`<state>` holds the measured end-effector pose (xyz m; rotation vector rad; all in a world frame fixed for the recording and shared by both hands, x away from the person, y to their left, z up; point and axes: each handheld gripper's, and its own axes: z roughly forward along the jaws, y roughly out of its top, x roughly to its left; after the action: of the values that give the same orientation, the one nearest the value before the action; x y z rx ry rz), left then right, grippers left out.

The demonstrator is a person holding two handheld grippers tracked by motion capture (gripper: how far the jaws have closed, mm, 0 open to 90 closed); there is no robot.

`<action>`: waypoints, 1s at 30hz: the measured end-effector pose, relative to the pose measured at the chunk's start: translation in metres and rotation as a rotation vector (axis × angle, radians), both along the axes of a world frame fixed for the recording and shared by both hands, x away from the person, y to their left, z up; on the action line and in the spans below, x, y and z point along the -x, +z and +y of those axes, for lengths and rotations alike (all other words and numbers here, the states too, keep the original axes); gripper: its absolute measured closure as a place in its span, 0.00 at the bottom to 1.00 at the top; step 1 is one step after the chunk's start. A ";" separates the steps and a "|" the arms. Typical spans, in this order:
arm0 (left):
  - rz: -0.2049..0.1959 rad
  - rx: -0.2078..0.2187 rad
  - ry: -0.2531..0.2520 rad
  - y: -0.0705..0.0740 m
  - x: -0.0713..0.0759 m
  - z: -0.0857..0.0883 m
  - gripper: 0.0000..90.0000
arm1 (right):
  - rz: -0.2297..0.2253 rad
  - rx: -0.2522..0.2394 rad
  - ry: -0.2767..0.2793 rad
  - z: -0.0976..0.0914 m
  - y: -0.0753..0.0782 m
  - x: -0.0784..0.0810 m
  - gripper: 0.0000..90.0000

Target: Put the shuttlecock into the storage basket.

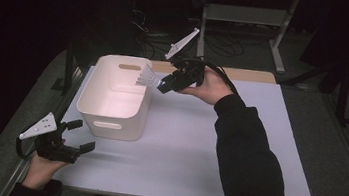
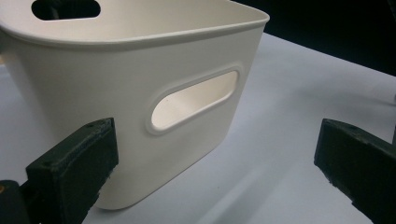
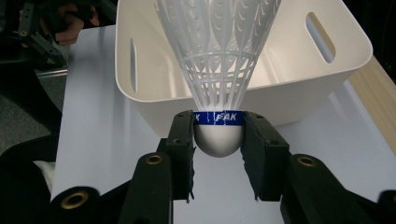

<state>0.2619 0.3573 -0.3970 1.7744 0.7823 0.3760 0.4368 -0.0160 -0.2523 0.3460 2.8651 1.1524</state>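
Observation:
A white shuttlecock (image 3: 218, 84) with a blue band round its cork is clamped by the cork in my right gripper (image 3: 218, 135). In the high view the shuttlecock (image 1: 147, 79) hangs at the right rim of the white plastic bin (image 1: 92, 99), skirt pointing over the bin, with my right gripper (image 1: 164, 85) just to its right. My left gripper (image 1: 83, 136) rests at the table's near left corner, jaws wide open with nothing between them. Its own view looks at the bin's near wall with the handle slot (image 2: 194, 101).
A white table (image 1: 181, 149) carries the bin at its left half. A wooden strip (image 1: 246, 75) runs along the far edge. Beyond it are cables and a metal frame (image 1: 281, 35) on a dark floor. The person's sleeve (image 1: 251, 158) crosses the right middle of the table.

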 end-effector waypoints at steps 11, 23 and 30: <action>0.000 -0.001 0.000 0.000 0.000 0.000 0.00 | -0.009 0.003 0.025 0.015 0.006 0.001 0.71; -0.001 -0.001 -0.001 0.000 0.000 0.000 0.00 | -0.015 0.012 0.056 0.036 0.009 0.003 0.71; -0.001 0.001 -0.001 0.000 0.000 0.000 0.00 | -0.014 0.024 0.073 0.048 0.008 0.004 0.71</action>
<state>0.2618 0.3574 -0.3969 1.7737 0.7806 0.3756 0.4326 0.0317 -0.2447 0.2337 2.8994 1.1248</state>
